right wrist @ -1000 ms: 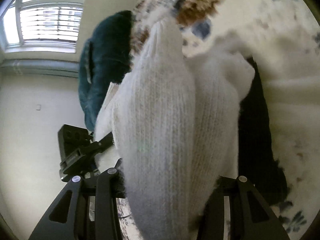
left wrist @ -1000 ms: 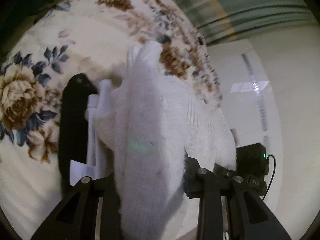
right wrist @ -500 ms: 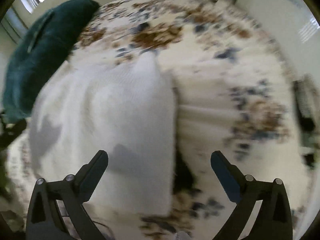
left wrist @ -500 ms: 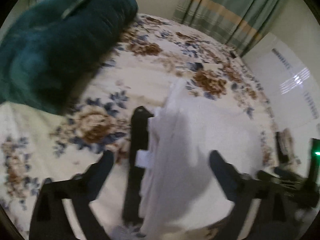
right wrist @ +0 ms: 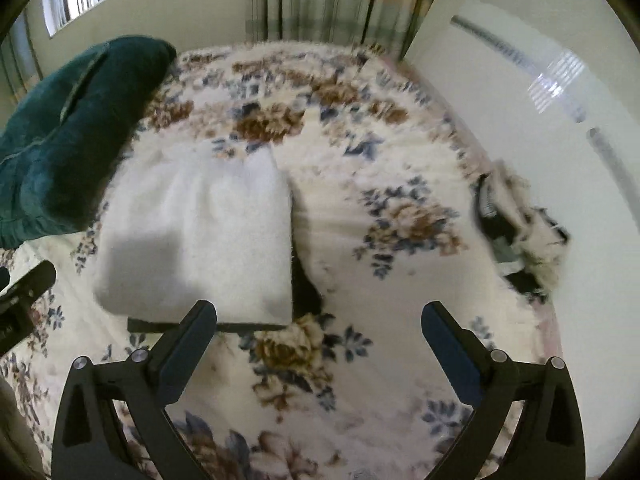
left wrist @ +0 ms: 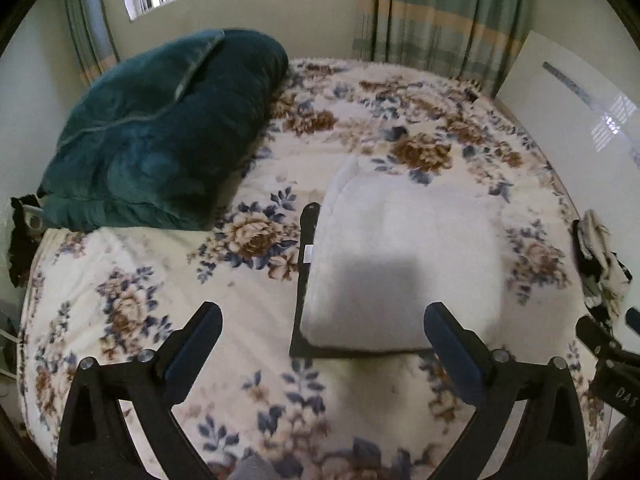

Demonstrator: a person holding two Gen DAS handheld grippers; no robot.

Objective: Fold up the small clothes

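A white knitted garment lies folded flat on a black garment on the floral bed. It also shows in the right wrist view, with the black garment peeking out beneath. My left gripper is open and empty, raised above the bed just in front of the folded pile. My right gripper is open and empty, in front of the pile's right corner.
A dark green pillow lies at the back left of the floral bedspread. A crumpled black-and-cream pile of clothes sits at the bed's right edge by the white wall. Curtains hang behind the bed.
Both grippers held the white garment a second ago. They have opened, let it drop folded onto the black one, and pulled back and up.
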